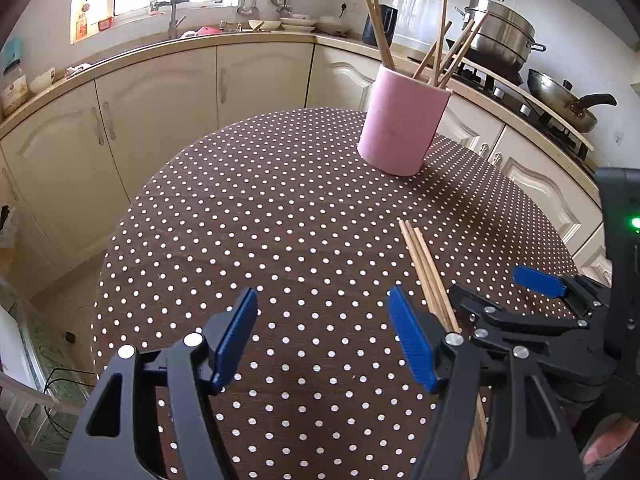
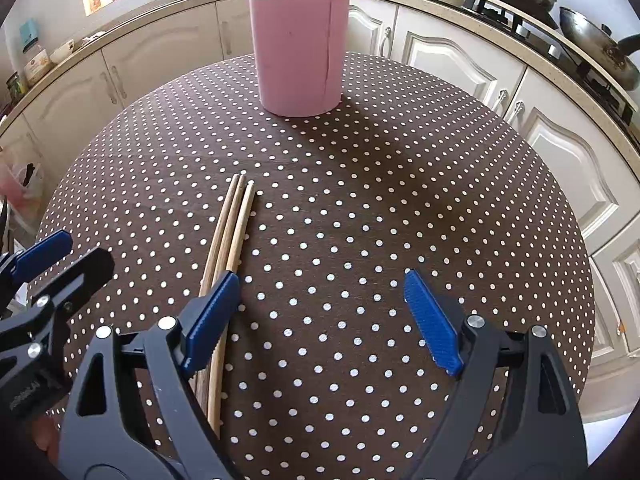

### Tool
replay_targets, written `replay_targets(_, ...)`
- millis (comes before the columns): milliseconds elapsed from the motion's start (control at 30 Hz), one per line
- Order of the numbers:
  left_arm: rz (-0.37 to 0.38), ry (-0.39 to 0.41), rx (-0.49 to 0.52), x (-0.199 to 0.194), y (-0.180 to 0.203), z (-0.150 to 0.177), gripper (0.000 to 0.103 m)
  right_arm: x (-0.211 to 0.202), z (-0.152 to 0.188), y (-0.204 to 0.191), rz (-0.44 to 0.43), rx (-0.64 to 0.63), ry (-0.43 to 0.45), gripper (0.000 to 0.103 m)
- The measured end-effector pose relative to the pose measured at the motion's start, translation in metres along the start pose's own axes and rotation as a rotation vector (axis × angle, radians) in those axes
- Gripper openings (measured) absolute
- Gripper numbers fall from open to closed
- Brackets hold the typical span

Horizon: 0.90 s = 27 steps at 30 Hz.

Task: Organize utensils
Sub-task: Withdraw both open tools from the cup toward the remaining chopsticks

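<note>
Wooden chopsticks [image 2: 230,236] are lying on the table in front of us, three of them, side by side and touching, their tips pointing toward the cup. We are counting one pink cup [image 2: 298,50] standing upright on the far part of the round table [image 2: 400,200], which is wearing a brown cloth with white dots. In the left wrist view we are counting about seven more chopsticks [image 1: 442,52] leaning out of that cup [image 1: 402,120]; where they cross we cannot tell the number exactly.

We are holding two grippers over the near part of the table. The left gripper [image 1: 324,332] is hovering with its two blue pads [image 1: 236,332] spread apart and only dotted cloth between them. The right gripper [image 2: 320,320] is also standing wide, its two pads well apart, gripping nothing. The three loose chopsticks [image 1: 430,276] are lying between the two grippers: in the right wrist view they are passing under the right gripper's left-hand pad [image 2: 212,316], outside its gap.

Behind the table we are seeing cream cabinets [image 2: 460,60], one steel pot [image 1: 504,28] and one dark wok [image 1: 560,96] on the stove.
</note>
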<state>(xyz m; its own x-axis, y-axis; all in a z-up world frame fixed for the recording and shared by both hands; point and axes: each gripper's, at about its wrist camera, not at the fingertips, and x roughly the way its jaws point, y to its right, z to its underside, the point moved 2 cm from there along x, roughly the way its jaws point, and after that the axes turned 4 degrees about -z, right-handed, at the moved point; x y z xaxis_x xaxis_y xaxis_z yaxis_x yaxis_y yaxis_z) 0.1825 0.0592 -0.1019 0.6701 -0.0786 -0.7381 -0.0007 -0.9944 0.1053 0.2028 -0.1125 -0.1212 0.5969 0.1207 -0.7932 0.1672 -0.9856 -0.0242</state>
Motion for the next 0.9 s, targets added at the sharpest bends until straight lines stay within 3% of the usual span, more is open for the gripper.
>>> replay_targets(500, 0.000, -0.011, -0.034, 0.004, -0.013, -0.004, 0.067, -0.005, 0.003, -0.017, -0.008, -0.070, 0.018, 0.083)
replay_targets(800, 0.005, -0.028, -0.032, 0.009, -0.014, -0.001, 0.067, 0.010, -0.002, -0.009, -0.009, -0.028, 0.004, 0.083)
replay_targets(833, 0.005, -0.032, -0.030, 0.010, -0.013, -0.001, 0.067, 0.011, -0.002, -0.009, -0.025, -0.028, 0.004, 0.081)
replay_targets(867, 0.005, -0.035, -0.028, 0.010, -0.012, -0.001, 0.067, 0.011, -0.003, -0.009, -0.052, -0.028, 0.006, 0.069)
replay_targets(900, 0.004, -0.039, -0.026, 0.011, -0.010, -0.001, 0.067, 0.009, -0.003, -0.010, -0.051, -0.040, 0.019, 0.043)
